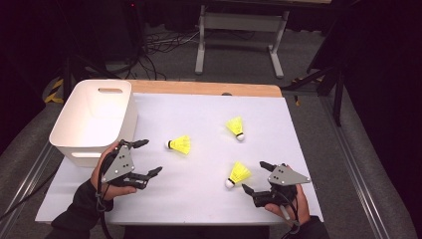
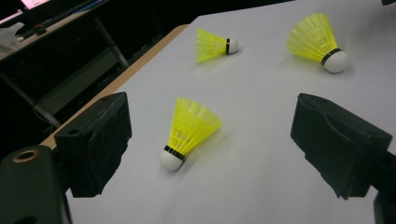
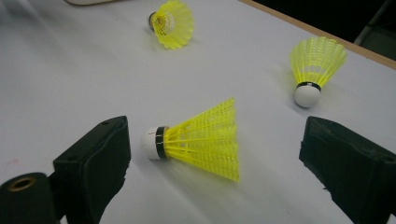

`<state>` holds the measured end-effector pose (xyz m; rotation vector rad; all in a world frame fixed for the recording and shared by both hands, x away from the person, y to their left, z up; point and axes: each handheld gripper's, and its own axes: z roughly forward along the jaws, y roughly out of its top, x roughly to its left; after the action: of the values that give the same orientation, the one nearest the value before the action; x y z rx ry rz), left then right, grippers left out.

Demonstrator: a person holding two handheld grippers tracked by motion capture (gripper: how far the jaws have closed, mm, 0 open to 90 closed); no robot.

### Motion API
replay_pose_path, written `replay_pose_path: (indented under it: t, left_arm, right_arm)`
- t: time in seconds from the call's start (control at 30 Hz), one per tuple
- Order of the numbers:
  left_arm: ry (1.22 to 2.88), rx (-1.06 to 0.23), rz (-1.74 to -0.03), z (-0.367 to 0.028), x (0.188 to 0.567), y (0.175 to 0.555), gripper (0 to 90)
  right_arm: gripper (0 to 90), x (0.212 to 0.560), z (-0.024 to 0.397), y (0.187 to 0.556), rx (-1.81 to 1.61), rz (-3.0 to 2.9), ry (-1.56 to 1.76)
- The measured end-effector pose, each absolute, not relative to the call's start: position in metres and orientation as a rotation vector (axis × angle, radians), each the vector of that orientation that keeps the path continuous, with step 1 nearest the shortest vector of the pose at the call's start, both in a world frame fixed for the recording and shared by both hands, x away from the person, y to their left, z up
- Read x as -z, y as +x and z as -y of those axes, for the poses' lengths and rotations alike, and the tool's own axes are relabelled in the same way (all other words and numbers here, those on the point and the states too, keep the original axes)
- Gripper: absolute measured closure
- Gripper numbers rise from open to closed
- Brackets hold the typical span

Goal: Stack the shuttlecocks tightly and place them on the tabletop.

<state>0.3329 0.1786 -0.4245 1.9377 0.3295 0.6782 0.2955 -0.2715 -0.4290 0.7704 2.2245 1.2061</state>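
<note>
Three yellow shuttlecocks with white cork heads lie on the white table top (image 1: 209, 107). The left shuttlecock (image 1: 179, 145) (image 2: 189, 130) lies just ahead of my left gripper (image 1: 153, 156), whose jaws stand open and apart from it. Another shuttlecock (image 1: 238, 174) (image 3: 201, 140) lies on its side, cork toward the left jaw in the right gripper view. It sits between the open jaws of my right gripper (image 1: 253, 175), and neither pad touches it. The far shuttlecock (image 1: 236, 127) (image 2: 215, 45) (image 3: 315, 65) rests beyond both.
A white plastic bin (image 1: 94, 119) stands at the table's left edge, just behind my left hand. A wooden strip (image 1: 204, 88) borders the table's far side. Beyond it are a table frame and cables on the floor.
</note>
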Motion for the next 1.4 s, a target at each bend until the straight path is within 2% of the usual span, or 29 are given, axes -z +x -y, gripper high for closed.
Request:
replay_pose_path:
  t: [0.57, 0.87, 1.1, 1.4]
  left_arm:
    - [1.955, -0.599, -0.413, -0.205, 0.459, 0.312, 10.7]
    - [1.952, -0.509, -0.516, -0.224, 0.475, 0.303, 7.3]
    - [1.957, -0.552, -0.557, -0.238, 0.474, 0.299, 4.2]
    - [1.927, -0.566, -0.610, -0.254, 0.474, 0.297, 4.4]
  right_arm:
    - [9.2, 0.430, 0.267, 0.295, -1.178, -2.189, 0.731]
    - [10.6, 0.433, 0.268, 0.297, -1.188, -2.197, 0.736]
    - [10.0, 0.433, 0.271, 0.301, -1.197, -2.191, 0.777]
    - [10.6, 0.429, 0.274, 0.307, -1.235, -2.229, 0.774]
